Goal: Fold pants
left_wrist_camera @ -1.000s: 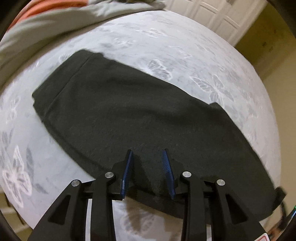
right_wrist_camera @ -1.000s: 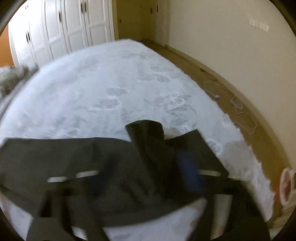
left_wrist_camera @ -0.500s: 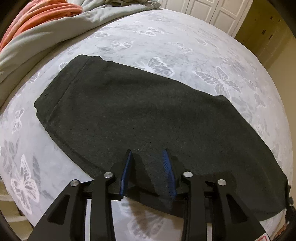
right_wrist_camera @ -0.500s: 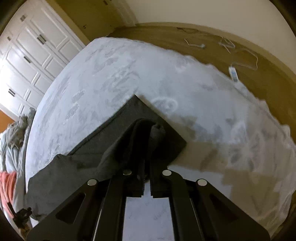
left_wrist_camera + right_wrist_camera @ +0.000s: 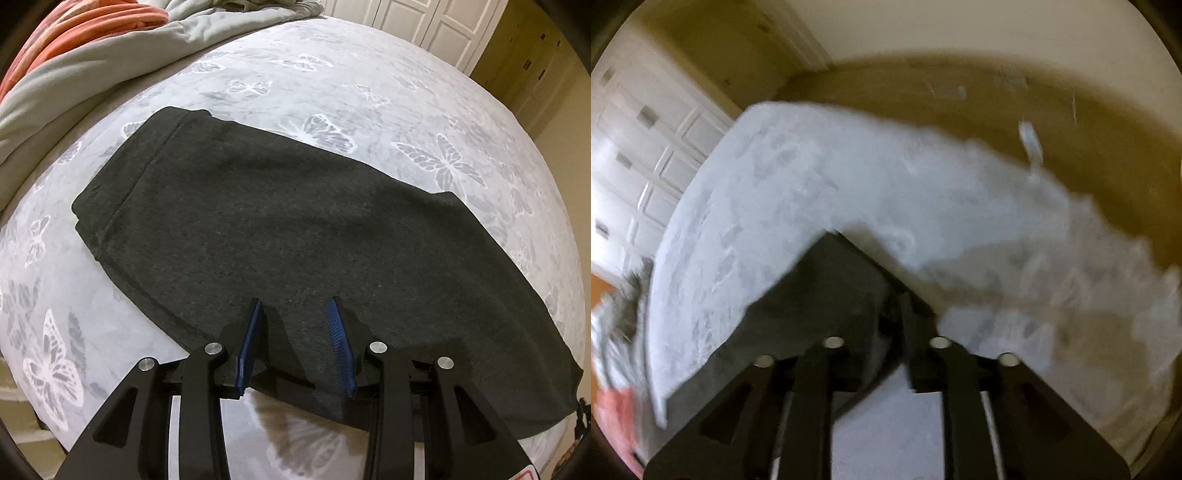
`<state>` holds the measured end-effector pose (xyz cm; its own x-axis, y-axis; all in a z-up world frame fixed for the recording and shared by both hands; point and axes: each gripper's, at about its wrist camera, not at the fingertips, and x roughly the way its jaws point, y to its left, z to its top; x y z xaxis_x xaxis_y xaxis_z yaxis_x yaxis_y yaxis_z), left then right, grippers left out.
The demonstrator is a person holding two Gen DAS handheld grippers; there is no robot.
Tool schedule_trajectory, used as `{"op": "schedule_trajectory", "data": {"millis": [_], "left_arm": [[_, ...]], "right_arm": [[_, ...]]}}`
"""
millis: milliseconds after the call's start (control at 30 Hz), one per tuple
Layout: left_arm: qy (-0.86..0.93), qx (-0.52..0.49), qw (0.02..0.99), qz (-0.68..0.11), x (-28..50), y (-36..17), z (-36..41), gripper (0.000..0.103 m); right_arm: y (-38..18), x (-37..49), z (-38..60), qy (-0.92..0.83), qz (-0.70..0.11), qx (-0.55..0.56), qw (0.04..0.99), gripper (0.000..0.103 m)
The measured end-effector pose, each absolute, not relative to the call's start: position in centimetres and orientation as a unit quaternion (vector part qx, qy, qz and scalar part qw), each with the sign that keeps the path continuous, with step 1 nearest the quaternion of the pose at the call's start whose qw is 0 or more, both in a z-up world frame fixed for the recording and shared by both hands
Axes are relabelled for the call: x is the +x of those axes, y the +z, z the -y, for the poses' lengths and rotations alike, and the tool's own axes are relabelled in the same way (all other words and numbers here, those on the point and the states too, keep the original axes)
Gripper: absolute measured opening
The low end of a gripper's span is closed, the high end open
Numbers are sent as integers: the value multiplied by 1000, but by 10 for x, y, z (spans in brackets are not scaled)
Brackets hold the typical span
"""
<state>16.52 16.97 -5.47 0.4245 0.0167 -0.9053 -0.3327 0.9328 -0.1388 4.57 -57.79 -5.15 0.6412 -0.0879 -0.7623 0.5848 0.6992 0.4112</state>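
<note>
The bed carries the pants, folded lengthwise and lying flat. The left gripper hovers narrow and empty over their near edge. The right gripper is opening, letting the hem corner go. Next probably a crosswise fold, needing fresh grips.

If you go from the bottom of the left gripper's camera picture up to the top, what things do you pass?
Left gripper → dark pants lying flat → butterfly bedspread → white closet doors.
</note>
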Motion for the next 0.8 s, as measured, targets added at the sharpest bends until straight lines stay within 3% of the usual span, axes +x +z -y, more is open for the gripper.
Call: {"op": "schedule_trajectory", "data": {"millis": [67, 133, 200, 233, 333, 433, 533, 567, 800], "left_arm": [[105, -160, 828, -526, 165, -54, -172, 35], [105, -169, 828, -525, 164, -53, -174, 35], [106, -162, 829, -525, 165, -54, -173, 35], [106, -158, 829, -526, 165, -55, -173, 35], [102, -157, 827, -529, 164, -56, -176, 35], [92, -162, 827, -531, 160, -55, -186, 35], [79, -203, 833, -509, 147, -45, -212, 37], [78, -210, 836, -501, 143, -42, -221, 42], [17, -235, 835, -497, 125, -37, -226, 45]], "right_arm": [[-33, 49, 556, -201, -363, 267, 870, 70], [-23, 54, 538, -203, -360, 216, 885, 69], [-20, 62, 522, -165, -360, 207, 895, 57], [-23, 66, 520, -140, -361, 212, 897, 57], [-52, 92, 515, -130, -414, 171, 885, 56], [-74, 96, 537, -181, -434, 176, 865, 46], [-45, 87, 532, -222, -408, 171, 869, 50], [-35, 83, 523, -208, -396, 175, 877, 55], [4, 65, 389, -13, -395, 165, 903, 58]]}}
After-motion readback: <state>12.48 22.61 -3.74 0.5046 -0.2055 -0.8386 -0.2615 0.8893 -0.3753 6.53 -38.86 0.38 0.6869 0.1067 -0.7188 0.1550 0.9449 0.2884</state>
